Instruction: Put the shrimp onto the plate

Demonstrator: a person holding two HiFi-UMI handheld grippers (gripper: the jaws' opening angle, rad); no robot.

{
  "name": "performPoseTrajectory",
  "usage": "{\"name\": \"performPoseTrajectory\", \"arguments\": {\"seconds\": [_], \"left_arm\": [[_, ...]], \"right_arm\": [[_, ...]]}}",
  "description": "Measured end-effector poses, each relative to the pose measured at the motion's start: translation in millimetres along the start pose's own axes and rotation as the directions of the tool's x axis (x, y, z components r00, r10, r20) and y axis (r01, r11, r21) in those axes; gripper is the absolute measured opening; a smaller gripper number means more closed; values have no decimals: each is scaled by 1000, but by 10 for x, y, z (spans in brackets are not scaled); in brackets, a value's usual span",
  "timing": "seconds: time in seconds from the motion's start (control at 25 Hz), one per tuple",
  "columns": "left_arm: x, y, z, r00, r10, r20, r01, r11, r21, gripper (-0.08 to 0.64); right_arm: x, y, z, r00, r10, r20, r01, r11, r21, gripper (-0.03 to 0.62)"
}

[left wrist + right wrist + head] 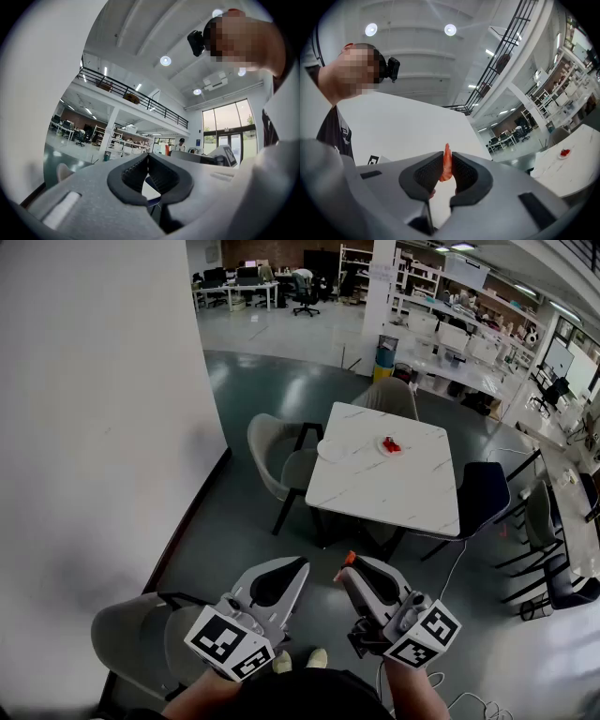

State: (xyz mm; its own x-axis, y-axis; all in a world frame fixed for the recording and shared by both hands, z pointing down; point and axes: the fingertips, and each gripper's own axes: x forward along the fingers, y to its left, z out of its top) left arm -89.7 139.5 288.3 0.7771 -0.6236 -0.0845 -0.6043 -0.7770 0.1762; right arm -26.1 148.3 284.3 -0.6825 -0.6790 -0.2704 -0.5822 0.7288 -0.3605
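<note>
The shrimp [446,165] is clamped in your right hand-held gripper [349,570], not on a plate. It is a thin orange-red piece with a smooth, slightly shiny skin. It stands almost upright between the two jaws, and its pointed end comes out above them. The jaws are closed on its two flat sides, and the dark pads [426,176] that press it have a fine ribbed surface.

Your left hand-held gripper [298,570] has its jaws together, tips touching, with nothing between them. Both tools have a matte grey body with rounded edges. At the back, near your hand, each carries a marker cube [228,643] with black and white squares.

The table [394,488] is well apart from you, ahead on the floor. Its top is square and white with thin grey veins, like marble, and its legs are dark. A round white plate [330,452] lies near its left edge. A second plate [390,445], farther in, holds small red pieces [391,444]. Grey padded chairs [272,451] stand at the left and far sides, and a dark blue chair [483,495] stands at the right.

The floor [281,390] is dark grey-green and glossy, with pale reflections. A plain white wall [94,409] fills the left side. Far behind is an open office with desks [234,289].
</note>
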Motion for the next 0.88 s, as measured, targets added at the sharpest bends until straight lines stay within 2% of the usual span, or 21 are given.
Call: {"name": "performPoseTrajectory", "arguments": {"seconds": [0.88], "left_arm": [[147, -82, -127, 1000, 4, -13, -4, 1000, 14, 8]], "right_arm": [[-127, -104, 38, 1000, 10, 14, -10, 999, 30, 58]]}}
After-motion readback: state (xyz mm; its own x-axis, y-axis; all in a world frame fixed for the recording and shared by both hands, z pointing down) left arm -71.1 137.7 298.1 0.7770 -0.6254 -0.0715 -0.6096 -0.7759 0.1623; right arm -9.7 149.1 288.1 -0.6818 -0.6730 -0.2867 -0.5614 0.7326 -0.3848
